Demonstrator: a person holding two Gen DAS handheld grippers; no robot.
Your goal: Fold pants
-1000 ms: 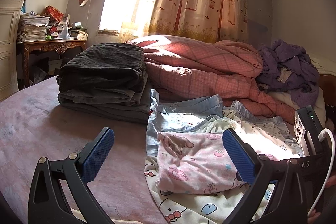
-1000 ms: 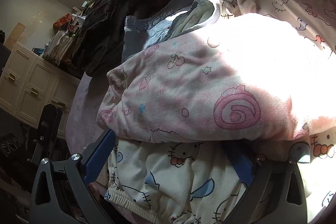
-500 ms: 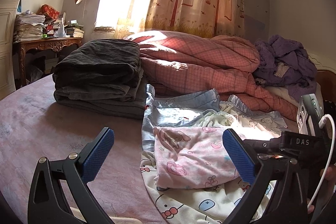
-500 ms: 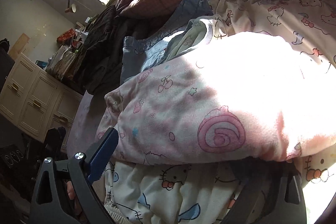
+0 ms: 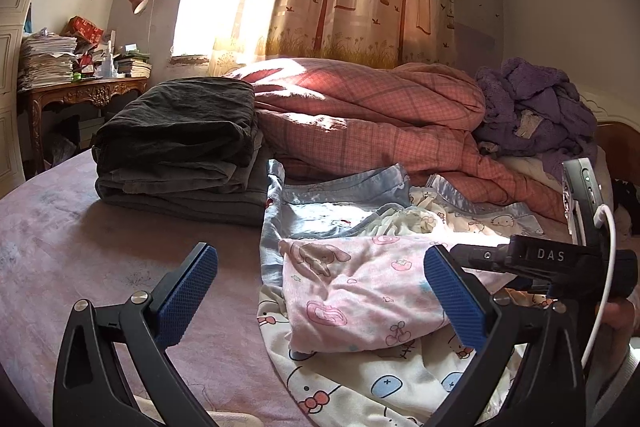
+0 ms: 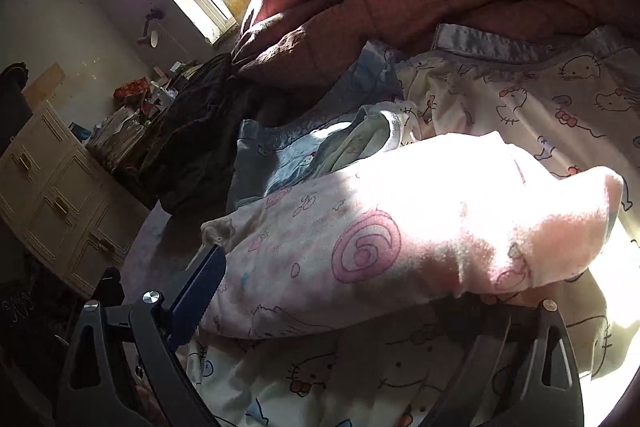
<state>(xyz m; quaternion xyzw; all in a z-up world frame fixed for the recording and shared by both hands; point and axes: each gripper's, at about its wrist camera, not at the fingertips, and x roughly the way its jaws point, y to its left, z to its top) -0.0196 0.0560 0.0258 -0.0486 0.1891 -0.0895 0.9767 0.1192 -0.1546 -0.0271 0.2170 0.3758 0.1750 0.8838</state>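
Left wrist view: pink pants (image 5: 360,291), folded on the cartoon-print sheet (image 5: 384,383) beside the dark folded stack (image 5: 176,147), now sit released between both spread-open tools, left tool (image 5: 320,291) and right tool (image 6: 340,311) having backed off, suggesting folding is finished.

The left gripper (image 5: 320,303) is held low and level, and its two blue-padded fingers (image 5: 188,293) are spread wide with nothing between them. The right gripper (image 6: 340,311) also has its fingers far apart; only its left finger (image 6: 200,291) shows clearly.
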